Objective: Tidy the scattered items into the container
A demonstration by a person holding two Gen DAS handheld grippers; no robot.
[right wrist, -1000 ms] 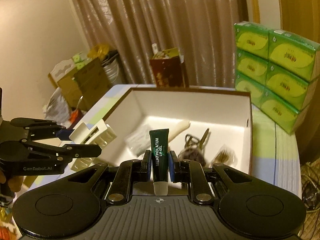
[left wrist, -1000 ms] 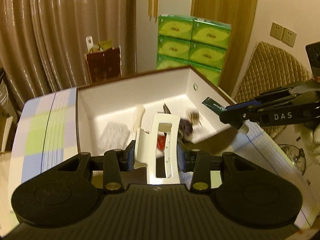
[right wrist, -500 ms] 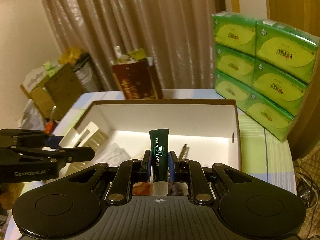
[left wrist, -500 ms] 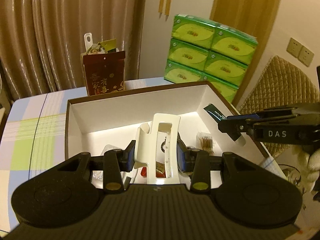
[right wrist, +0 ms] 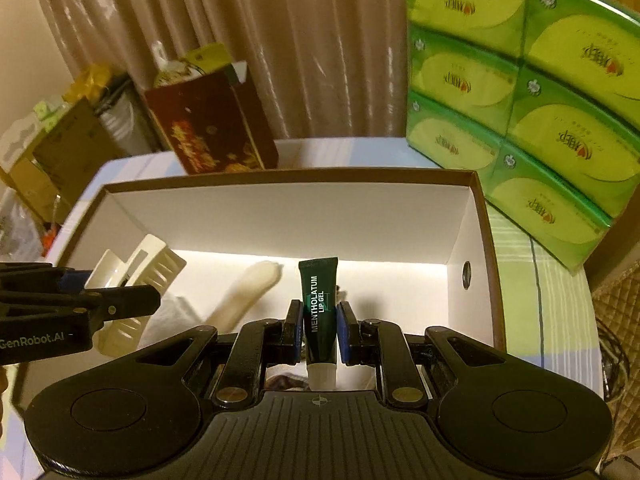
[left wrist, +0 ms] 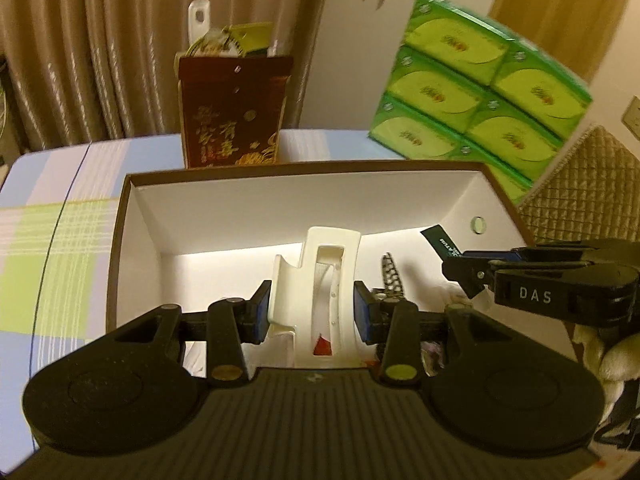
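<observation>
The container is a brown-rimmed white box (left wrist: pixel 280 200), also in the right wrist view (right wrist: pixel 280 216). My left gripper (left wrist: pixel 312 314) is shut on a white hair claw clip (left wrist: pixel 324 276) and holds it over the box; the clip also shows at the left of the right wrist view (right wrist: pixel 136 276). My right gripper (right wrist: pixel 318 328) is shut on a dark green Mentholatum lip gel tube (right wrist: pixel 318 304), held above the box interior; it appears at the right of the left wrist view (left wrist: pixel 468 276). Inside the box lie a cream tube-like item (right wrist: pixel 248 292) and a patterned clip (left wrist: pixel 392 276).
A dark red gift bag (left wrist: pixel 232 120) stands behind the box. Stacked green tissue packs (left wrist: pixel 472 92) stand at the back right. The checked tablecloth (left wrist: pixel 52 240) lies left of the box. A quilted chair back (left wrist: pixel 588 184) is at the right.
Both grippers have moved forward and further over the box with their items still gripped; the box now fills more of both views.
</observation>
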